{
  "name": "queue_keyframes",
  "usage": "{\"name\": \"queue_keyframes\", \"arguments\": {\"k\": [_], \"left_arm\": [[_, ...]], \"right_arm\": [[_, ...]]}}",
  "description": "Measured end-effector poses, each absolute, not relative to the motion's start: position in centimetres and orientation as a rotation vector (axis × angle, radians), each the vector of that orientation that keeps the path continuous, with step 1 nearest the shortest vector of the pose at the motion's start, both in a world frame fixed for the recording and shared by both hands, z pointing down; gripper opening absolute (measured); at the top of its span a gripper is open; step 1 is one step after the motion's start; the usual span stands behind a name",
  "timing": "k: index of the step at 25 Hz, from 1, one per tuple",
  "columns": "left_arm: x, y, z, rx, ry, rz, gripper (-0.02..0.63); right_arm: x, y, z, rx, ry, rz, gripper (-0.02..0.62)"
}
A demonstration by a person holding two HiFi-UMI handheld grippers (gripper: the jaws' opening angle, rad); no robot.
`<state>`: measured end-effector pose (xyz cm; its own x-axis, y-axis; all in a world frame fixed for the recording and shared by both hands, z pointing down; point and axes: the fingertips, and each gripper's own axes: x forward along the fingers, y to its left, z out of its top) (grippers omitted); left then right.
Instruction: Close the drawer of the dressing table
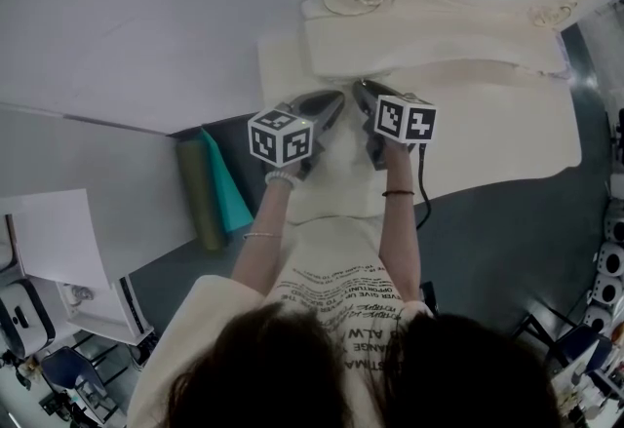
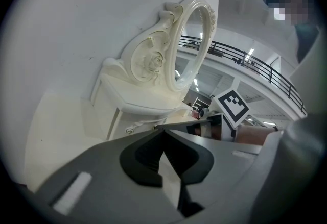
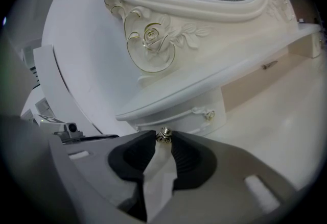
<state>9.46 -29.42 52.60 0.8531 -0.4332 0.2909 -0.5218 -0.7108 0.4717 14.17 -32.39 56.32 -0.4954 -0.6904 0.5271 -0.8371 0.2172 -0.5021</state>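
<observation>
White wall [image 1: 146, 17] behind, dark grey floor [image 1: 507, 221] in front, with a cream mat [image 1: 507, 124] spread over it. On the mat, against the wall: the cream dressing table [image 1: 429, 36], its carved rose mirror frame [image 3: 153, 36] rising above the top.

Drawer [image 3: 158, 167] – the task's thing – sits under the tabletop's left end, straight ahead of the person. Only a white strip of its front shows, seen through the gap of the right tongs. Cannot tell how far it stands out.

Both tongs are held side by side at the table's front edge.

- Left tongs [image 2: 163, 131]: tips together, nothing between them, pointing at the table's side.
- Right tongs [image 3: 163, 139]: narrow – pinched on the drawer's small gold knob [image 3: 163, 134], one pad touching each side of it.
</observation>
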Motion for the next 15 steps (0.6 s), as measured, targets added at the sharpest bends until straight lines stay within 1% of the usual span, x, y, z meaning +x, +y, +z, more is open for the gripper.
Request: {"name": "queue_keyframes", "arguments": {"k": [15], "left_arm": [[9.64,-30.09,52.71,2.476,-0.699,0.220,-0.002]], "right_arm": [[14.37,-33.24,56.39,1.479,-2.292,1.135,0.104]]}}
